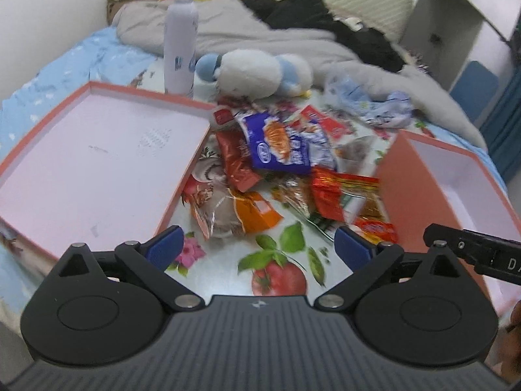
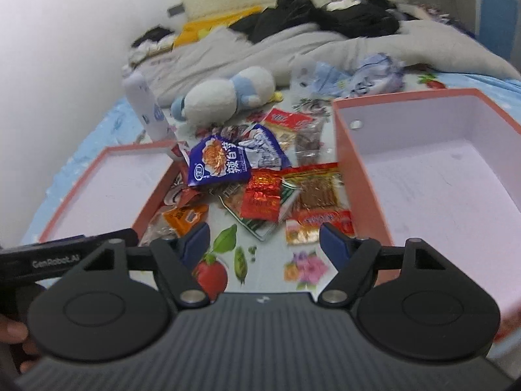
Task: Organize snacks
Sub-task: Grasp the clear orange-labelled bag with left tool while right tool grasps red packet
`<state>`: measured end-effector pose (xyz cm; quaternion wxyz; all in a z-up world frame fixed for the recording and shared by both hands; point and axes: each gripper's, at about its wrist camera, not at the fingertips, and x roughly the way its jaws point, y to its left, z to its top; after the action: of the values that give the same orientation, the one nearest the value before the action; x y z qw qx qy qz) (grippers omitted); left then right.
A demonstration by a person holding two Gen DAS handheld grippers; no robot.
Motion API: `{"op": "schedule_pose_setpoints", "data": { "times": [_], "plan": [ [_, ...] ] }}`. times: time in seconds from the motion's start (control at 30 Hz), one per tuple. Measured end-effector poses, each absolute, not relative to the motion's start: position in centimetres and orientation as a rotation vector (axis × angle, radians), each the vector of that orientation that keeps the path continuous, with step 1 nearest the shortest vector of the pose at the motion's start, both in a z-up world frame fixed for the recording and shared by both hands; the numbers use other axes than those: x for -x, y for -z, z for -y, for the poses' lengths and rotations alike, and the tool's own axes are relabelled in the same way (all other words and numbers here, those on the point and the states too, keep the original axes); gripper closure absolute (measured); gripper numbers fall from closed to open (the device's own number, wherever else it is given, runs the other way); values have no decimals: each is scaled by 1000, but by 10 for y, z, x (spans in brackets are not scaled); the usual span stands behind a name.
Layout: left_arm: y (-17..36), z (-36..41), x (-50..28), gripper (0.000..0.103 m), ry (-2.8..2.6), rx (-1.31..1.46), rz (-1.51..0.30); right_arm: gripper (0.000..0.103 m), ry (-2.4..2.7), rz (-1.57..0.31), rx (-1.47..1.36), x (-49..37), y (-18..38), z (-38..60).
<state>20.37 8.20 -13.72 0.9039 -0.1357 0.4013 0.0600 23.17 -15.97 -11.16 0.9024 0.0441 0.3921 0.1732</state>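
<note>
**Readable lettering on the gripper bodies and one snack packet**

At the lower left of the right wrist view, the black body of the left gripper is showing "GenRobot.AI" in pale letters. At the right edge of the left wrist view, the right gripper is showing only "DA", cut off by the frame. The blue snack packet is carrying large white Chinese characters, too blurred to make out fully. Other wrappers are showing unreadable print.
</note>
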Motion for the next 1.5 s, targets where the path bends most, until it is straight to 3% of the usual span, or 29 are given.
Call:
{"op": "schedule_pose_setpoints", "data": {
  "times": [0.23,0.87,1.17,1.5],
  "plan": [
    [158,-102,-249,9,-164,335,-924,32,-372,-949,-138,-294,125,140],
    [209,-84,-266,9,-172,256,-810,34,-394,-850,-154,-340,176,128],
    [224,-84,-281,9,-243,212,-812,37,-361,-896,-125,-371,207,113],
    [247,-97,-301,25,-300,279,-870,43,-378,-905,-1,-383,230,92]
  ]
}}
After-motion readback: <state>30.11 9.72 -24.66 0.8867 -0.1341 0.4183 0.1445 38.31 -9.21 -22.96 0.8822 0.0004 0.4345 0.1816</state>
